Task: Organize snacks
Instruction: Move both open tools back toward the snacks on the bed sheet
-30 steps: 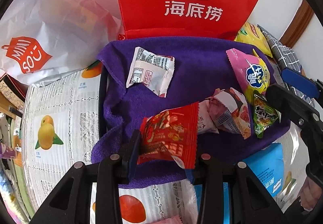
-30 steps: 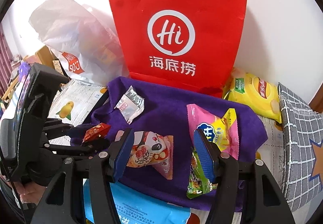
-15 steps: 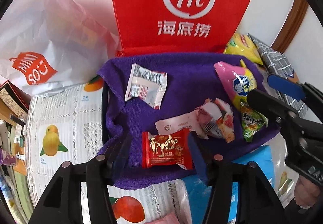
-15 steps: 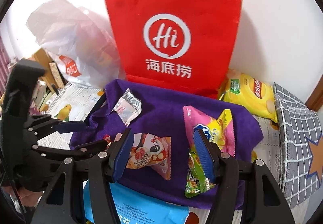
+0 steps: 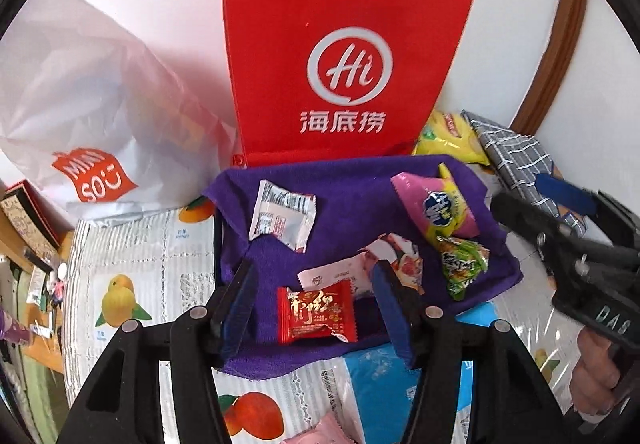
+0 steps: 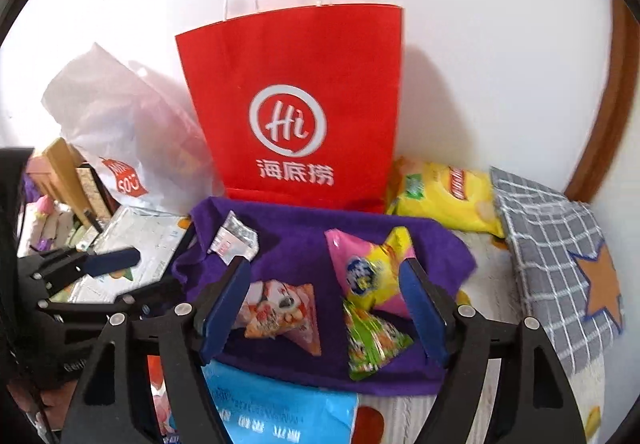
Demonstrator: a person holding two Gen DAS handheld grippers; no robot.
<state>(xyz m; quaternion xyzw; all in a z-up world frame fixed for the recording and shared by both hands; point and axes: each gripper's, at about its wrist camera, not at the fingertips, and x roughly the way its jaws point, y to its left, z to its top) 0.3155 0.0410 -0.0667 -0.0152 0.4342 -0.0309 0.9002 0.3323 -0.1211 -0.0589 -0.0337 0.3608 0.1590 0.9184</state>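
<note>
- The red snack packet (image 5: 316, 311) lay flat on the purple cloth (image 5: 352, 184), near its front edge; a second before it had been pinched in the left tongs (image 5: 314, 314).
- The left tongs were spread apart, clear of the packet on both sides and raised above it. Release judged complete.
- The right tongs (image 6: 326, 310) were opening wider, nothing between the pads (image 6: 224, 308); they hovered over the triangular snack pouch (image 6: 284, 314) and the green packet (image 6: 372, 340).
- The pink-and-yellow bag (image 6: 368, 272) and silver sachet (image 5: 282, 214) had not moved on the cloth.
- The red paper bag (image 6: 296, 104) stood upright behind the cloth.
- One item placed; the right tongs were probably about to make the next pick.
</note>
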